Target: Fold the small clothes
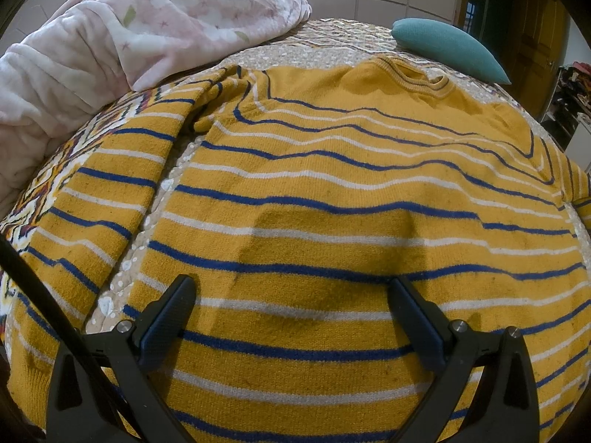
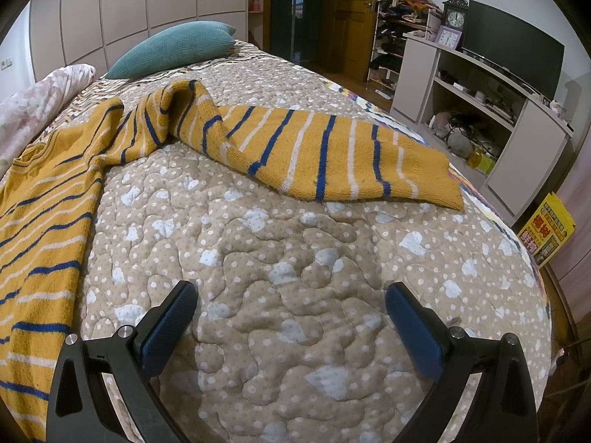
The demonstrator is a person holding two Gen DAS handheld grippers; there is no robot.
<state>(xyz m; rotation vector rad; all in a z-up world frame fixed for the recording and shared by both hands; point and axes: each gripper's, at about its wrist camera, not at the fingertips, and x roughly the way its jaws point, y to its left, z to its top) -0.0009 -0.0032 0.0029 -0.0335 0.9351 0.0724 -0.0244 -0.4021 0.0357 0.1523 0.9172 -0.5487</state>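
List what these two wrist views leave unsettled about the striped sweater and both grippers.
- Sweater hem: left wrist view, cut off by the bottom edge and the left gripper.
- Right sleeve underside: right wrist view, hidden by its own bunched folds.
- Right gripper height above the quilt: cannot be judged.
- Shelf items: right wrist view, too small.

The left wrist view looks down from close above the striped sweater (image 1: 314, 203), facing its collar at 12 o'clock, its jaws framing the bottom edge. The right wrist view sits low over the bare quilt (image 2: 295, 277), facing the sleeve at 12 o'clock. Both share the sweater, the teal pillow (image 2: 173, 48) and the pink blanket (image 1: 110, 37).
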